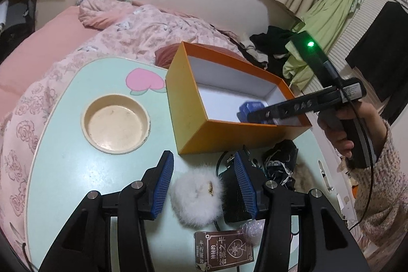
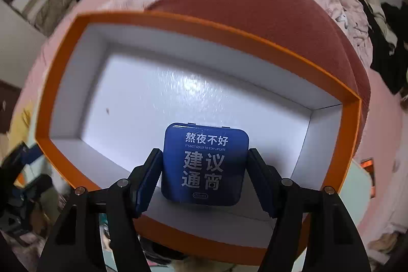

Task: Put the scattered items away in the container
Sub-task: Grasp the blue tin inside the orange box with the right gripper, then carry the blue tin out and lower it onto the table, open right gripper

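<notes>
The right tool (image 2: 205, 175) hung inside the orange box (image 2: 193, 24), its jaws either side of a blue tin (image 2: 205, 165). The right pad sat against the tin's edge; on the left a thin gap seemed to show, so whether the tin was clamped or freed could not be told for sure. The tin lay low in the box, near the wall closest to the tool, over the white floor.

Done well, the step would call for lowering the tin until it rests flat on the floor, opening the jaws fully, then lifting straight up so neither pad drags it or catches the rim. Tipping the tool sideways would likely knock the near wall.

The tin was nearly square, with no strong long axis; its printed lid faced up toward the wrist camera, its hinge edge pointed to the far wall, and its text read upright from the tool's side.

The left tool (image 1: 201, 185) hovered over the surface (image 1: 76, 170) with jaws apart, a white pompom (image 1: 196, 198) between them but untouched.
</notes>
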`<state>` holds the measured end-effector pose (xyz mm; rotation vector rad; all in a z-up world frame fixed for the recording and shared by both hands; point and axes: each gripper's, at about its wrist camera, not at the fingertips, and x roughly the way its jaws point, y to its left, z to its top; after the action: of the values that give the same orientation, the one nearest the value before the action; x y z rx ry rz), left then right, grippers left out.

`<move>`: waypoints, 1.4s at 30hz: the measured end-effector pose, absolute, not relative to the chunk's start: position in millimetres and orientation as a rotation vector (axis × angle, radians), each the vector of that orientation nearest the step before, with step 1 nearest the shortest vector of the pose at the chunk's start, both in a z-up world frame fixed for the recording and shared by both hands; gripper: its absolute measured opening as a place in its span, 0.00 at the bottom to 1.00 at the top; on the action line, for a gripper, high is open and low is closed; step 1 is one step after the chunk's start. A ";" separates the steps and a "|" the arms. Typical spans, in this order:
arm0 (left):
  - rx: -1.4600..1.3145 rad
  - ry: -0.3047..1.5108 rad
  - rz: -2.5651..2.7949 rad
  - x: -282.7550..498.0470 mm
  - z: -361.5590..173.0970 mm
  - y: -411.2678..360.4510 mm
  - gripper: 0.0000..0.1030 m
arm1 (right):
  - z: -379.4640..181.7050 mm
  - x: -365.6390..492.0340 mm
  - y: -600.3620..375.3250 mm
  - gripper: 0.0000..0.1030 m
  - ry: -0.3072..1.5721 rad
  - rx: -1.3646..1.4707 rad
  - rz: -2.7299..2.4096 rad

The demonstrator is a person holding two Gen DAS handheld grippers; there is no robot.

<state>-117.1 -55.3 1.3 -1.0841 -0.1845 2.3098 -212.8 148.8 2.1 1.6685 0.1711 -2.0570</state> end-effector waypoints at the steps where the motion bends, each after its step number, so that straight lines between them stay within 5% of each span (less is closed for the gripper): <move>1: -1.085 -0.186 2.311 -118.0 1.8 -55.8 0.47 | 8.7 -212.4 155.1 0.65 0.122 1.633 -2.087; 11: -1.200 -0.115 2.325 -141.9 -4.2 -43.4 0.47 | 86.0 -133.1 210.7 0.65 -0.161 1.362 -2.148; 23: -1.212 -0.057 2.394 -156.5 5.4 -36.0 0.47 | 1.7 -17.0 177.5 0.65 -0.013 1.618 -1.933; 28: -1.183 -0.158 2.392 -153.8 14.2 -51.5 0.53 | -14.6 -22.2 164.9 0.66 0.002 1.601 -2.041; 33: -1.134 -0.219 2.412 -160.5 31.6 -63.6 0.66 | 8.6 -20.9 194.0 0.66 -0.216 1.457 -2.133; 42: -1.185 -0.073 2.356 -207.5 39.1 -14.0 0.70 | 40.7 -113.5 262.5 0.72 -0.458 1.351 -2.602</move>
<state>-207.5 -14.0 39.1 -1.1847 -0.0731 2.3556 -113.5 262.5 40.7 1.3514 -0.4575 -2.6019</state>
